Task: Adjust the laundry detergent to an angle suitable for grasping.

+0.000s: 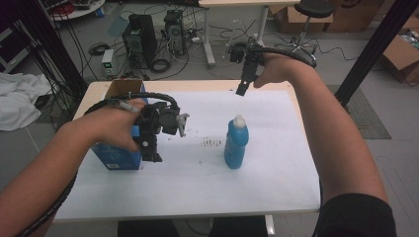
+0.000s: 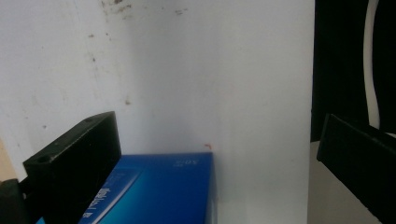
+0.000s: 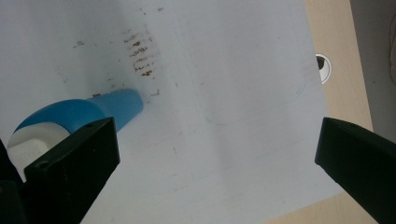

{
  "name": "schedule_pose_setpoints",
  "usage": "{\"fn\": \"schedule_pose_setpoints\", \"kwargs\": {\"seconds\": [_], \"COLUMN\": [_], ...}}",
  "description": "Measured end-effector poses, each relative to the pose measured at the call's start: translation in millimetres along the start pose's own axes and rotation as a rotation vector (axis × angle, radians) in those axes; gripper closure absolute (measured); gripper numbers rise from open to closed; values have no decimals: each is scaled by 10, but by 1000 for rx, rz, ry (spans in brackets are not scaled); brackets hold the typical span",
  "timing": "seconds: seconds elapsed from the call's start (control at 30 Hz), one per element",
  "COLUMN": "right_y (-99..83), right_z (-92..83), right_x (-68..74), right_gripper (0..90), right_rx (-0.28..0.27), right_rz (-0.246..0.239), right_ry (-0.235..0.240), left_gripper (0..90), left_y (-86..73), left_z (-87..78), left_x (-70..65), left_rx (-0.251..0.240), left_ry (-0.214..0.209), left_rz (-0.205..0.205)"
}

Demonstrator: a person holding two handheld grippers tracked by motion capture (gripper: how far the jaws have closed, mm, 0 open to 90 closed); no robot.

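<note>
Both grippers gape empty: left gripper (image 1: 150,148) over box (image 1: 116,159), right gripper (image 1: 242,85) above bottle (image 1: 236,143)

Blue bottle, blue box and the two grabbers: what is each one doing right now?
Blue bottle: upright on the white sheet, white cap on, untouched.
Blue box: standing on the table, top flaps open, under the left hand.
Left gripper: open, above the box, holding nothing.
Right gripper: open, raised above the bottle, holding nothing.
</note>
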State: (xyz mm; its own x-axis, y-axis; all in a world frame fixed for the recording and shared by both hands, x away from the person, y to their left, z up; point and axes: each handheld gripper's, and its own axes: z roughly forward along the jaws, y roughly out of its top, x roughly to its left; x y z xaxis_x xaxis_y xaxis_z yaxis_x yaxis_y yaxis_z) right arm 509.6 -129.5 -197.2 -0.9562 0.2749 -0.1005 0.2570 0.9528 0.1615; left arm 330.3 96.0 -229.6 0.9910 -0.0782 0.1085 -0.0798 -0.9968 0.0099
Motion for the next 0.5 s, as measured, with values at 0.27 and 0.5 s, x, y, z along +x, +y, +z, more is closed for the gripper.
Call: {"fn": "schedule_pose_setpoints", "kwargs": {"seconds": [0.27,0.5], "right_y": [-19,-11], "right_z": [-9,9], "right_x": [-2,-7], "right_gripper": [0,0], "right_rx": [0,7], "right_rz": [2,1], "right_ry": [-3,-4], "left_gripper": [1,1], "left_y": [14,14], "left_z": [-31,-28], "left_x": [19,19], "left_rx": [-6,-10], "left_ry": [0,-1], "left_rz": [0,-3]}}
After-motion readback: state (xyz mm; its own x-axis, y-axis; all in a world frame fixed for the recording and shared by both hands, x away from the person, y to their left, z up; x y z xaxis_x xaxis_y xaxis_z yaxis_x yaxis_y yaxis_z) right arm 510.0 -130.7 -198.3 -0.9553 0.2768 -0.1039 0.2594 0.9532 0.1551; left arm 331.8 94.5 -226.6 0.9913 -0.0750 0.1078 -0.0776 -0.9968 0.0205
